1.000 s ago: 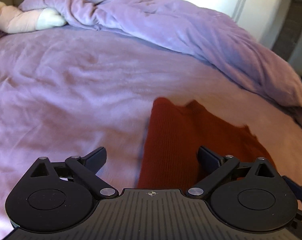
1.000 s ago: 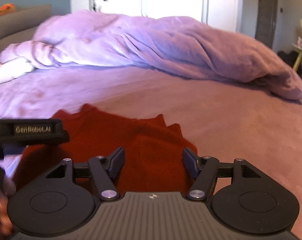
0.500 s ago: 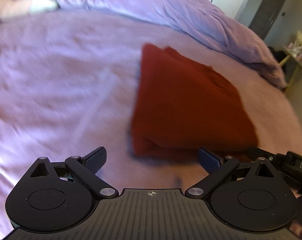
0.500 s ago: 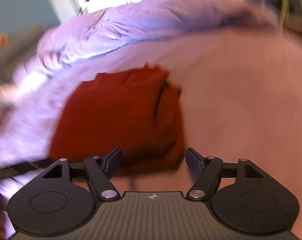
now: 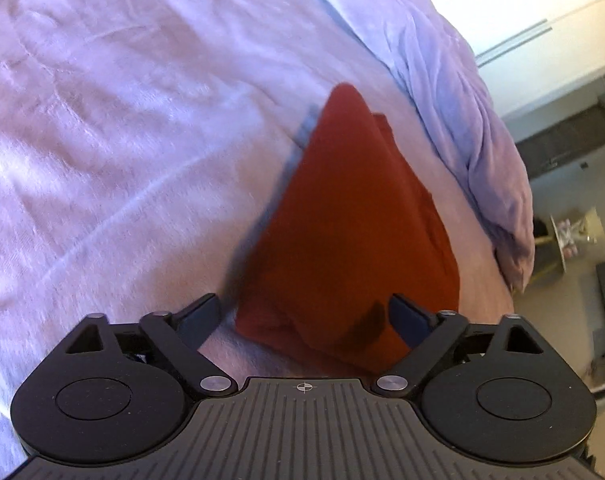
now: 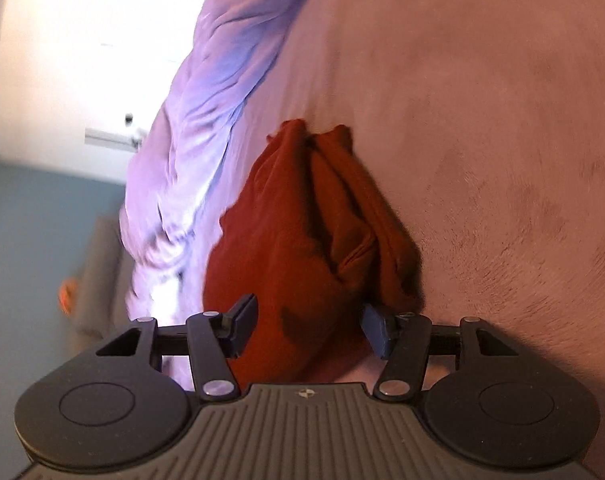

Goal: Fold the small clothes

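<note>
A folded dark red garment (image 5: 350, 232) lies on the pink bedsheet (image 5: 102, 140). It also shows in the right wrist view (image 6: 310, 232), with folded layers and bunched edges at its far end. My left gripper (image 5: 304, 318) is open, its near edge of the garment lying between the fingers. My right gripper (image 6: 308, 326) is open, rolled sideways, with the garment's near end between its fingers. Neither gripper holds the cloth.
A rumpled lilac duvet (image 5: 442, 80) is heaped along the far side of the bed, also in the right wrist view (image 6: 206, 120). Beyond it are white doors (image 6: 62, 60) and a small side table (image 5: 570, 232). The sheet (image 6: 502, 140) spreads around the garment.
Both grippers have tilted and rolled sideways and moved closer over the garment. The garment now lies folded in a compact shape between each gripper's open fingers.
</note>
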Available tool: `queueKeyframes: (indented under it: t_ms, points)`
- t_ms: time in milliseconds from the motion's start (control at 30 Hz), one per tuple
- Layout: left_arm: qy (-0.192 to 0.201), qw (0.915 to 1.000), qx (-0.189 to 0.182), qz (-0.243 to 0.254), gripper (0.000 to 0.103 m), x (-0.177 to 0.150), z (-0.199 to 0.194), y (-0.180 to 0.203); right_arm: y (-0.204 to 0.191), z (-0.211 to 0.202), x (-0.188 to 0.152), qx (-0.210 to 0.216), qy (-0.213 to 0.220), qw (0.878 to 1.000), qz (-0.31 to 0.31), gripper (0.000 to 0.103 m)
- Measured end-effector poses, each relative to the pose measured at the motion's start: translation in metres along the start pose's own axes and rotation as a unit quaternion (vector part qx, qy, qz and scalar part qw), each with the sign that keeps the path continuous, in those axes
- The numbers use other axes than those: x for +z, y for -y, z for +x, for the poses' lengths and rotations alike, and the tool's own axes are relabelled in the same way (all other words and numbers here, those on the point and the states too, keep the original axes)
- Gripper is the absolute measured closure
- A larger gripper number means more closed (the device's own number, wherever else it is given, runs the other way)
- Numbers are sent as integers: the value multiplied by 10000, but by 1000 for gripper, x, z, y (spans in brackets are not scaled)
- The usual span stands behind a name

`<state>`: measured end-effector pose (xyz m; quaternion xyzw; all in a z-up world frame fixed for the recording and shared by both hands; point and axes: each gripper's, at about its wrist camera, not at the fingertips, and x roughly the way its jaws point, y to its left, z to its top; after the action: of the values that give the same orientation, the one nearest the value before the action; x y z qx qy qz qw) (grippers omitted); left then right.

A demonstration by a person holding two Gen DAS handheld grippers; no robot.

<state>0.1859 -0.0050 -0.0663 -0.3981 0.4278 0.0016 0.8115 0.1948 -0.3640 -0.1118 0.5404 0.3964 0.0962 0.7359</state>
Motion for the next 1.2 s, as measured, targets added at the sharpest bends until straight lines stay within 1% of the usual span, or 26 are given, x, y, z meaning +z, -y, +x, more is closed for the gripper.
queueKeyframes:
  t_ms: [67, 133, 167, 233, 300, 367, 400, 467, 533, 600, 700, 767, 833, 900, 967, 1000, 1033, 1067, 1133, 1167, 1200]
  points:
    - [103, 9998, -85, -134, 14, 5, 0, -3, 3, 3, 1, 81, 29, 9998, 202, 46]
    - [96, 9993, -210, -291, 17, 8, -2, -5, 3, 3, 2, 183, 44, 9992, 359, 47]
    - [60, 9992, -238, -324, 18, 10, -1, -5, 3, 4, 2, 223, 53, 9989, 407, 50]
    - [-20, 9994, -182, -289, 18, 9, -4, -3, 1, 6, 3, 167, 49, 9991, 379, 68]
    - [-73, 9993, -275, -222, 18, 4, -10, -3, -1, 7, 2, 156, 37, 9993, 334, 72]
    - [-108, 9990, -391, -203, 18, -6, -17, -5, -1, 9, 2, 123, 22, 9994, 311, 72]
    - [-145, 9983, -510, -234, 18, -10, -17, -7, 0, 9, 3, 125, 13, 9994, 310, 72]
    - [-241, 9958, -771, -439, 18, -14, -12, -10, 1, 9, 2, 119, -2, 9995, 278, 72]
    - [-316, 9932, -877, -702, 18, -16, -5, -12, 3, 9, 2, 117, -29, 9994, 317, 72]
    - [-116, 9930, -877, -789, 18, -14, -2, -14, 3, 8, 0, 114, -49, 9994, 323, 72]
    - [-2, 9885, -929, -1194, 18, -13, 4, -23, 1, 6, 1, 85, -62, 9997, 231, 72]
    - [72, 9869, -945, -1304, 18, -12, 5, -24, 1, 5, 1, 108, -61, 9996, 243, 72]
    - [77, 9873, -918, -1298, 21, -9, 5, -24, 5, 7, 2, 180, -36, 9993, 330, 71]
    - [32, 9861, -961, -1355, 25, -4, 4, -27, 11, 9, 3, 253, -23, 9982, 553, 71]
    - [9, 9833, -1046, -1487, 27, 2, 0, -33, 11, 10, 3, 210, 5, 9978, 627, 74]
    - [21, 9828, -1053, -1515, 29, 5, -2, -35, 8, 9, 2, 155, 27, 9983, 565, 80]
    - [39, 9831, -1047, -1504, 29, 7, -3, -36, 4, 8, 1, 151, 67, 9988, 454, 83]
    - [62, 9840, -1028, -1451, 29, 10, -5, -36, -1, 6, -1, 311, 93, 9988, 354, 84]
    - [-15, 9875, -932, -1272, 29, 13, -6, -34, -1, 4, -3, 800, 37, 9960, 400, 84]
    - [-92, 9898, -861, -1129, 29, 13, -7, -34, -1, 3, -2, 787, 23, 9962, 374, 84]
    - [-148, 9913, -816, -1021, 29, 13, -10, -33, -4, 3, -1, 470, 34, 9988, 143, 84]
